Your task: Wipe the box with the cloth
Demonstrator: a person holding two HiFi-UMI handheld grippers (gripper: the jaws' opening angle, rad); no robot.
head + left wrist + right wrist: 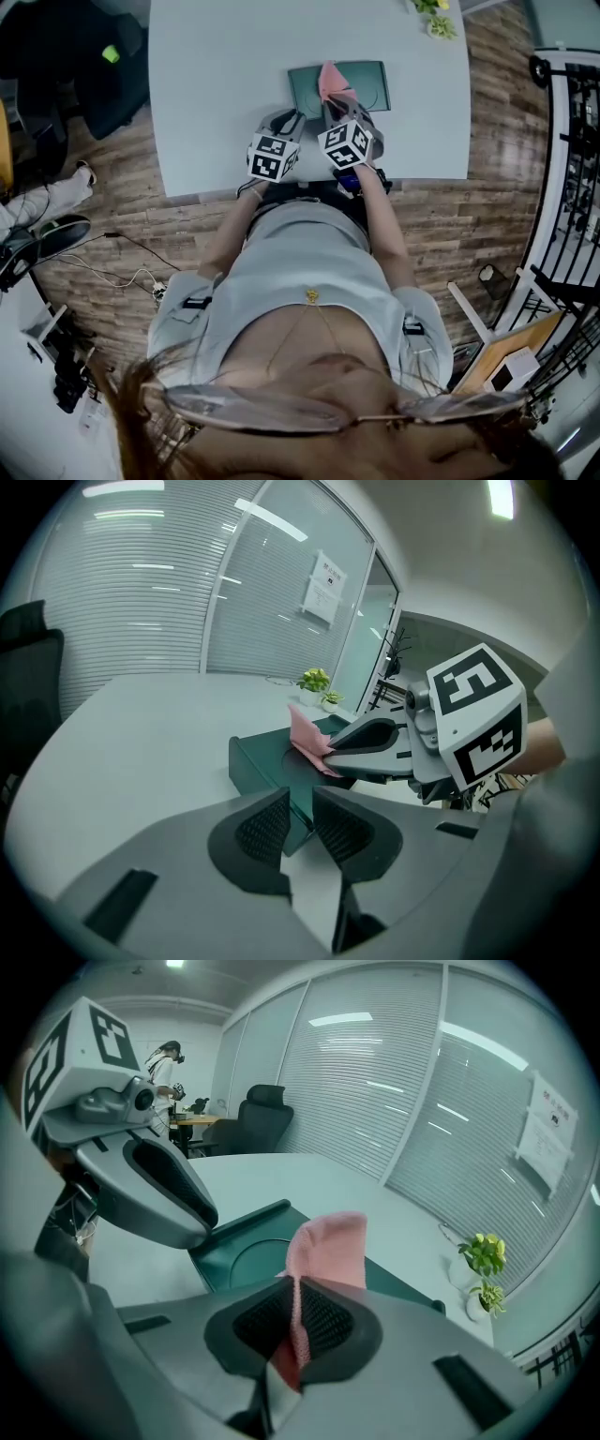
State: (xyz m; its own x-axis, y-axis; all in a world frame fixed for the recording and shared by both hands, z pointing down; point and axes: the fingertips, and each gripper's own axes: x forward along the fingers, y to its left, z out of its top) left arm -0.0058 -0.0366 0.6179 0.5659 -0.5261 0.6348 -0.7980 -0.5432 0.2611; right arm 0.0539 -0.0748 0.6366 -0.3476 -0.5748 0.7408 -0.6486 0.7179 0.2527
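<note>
The right gripper (298, 1326) pinches a pink knitted cloth (328, 1249) over the dark green shallow plastic box (246, 1252) for wiping, while the left gripper (300, 825), jaws nearly together, seemingly steadies its corner.

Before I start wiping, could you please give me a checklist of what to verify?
1. Grip on the cloth: ok, the right gripper has its jaws shut on it.
2. Cloth above the box: ok; whether they touch, cannot tell.
3. The left gripper steadying the box: cannot tell; its jaws stand narrowly apart at the near corner.
4. Box flat on the table: ok.
5. The plants out of the way: ok, at the far edge, apart from the box.
</note>
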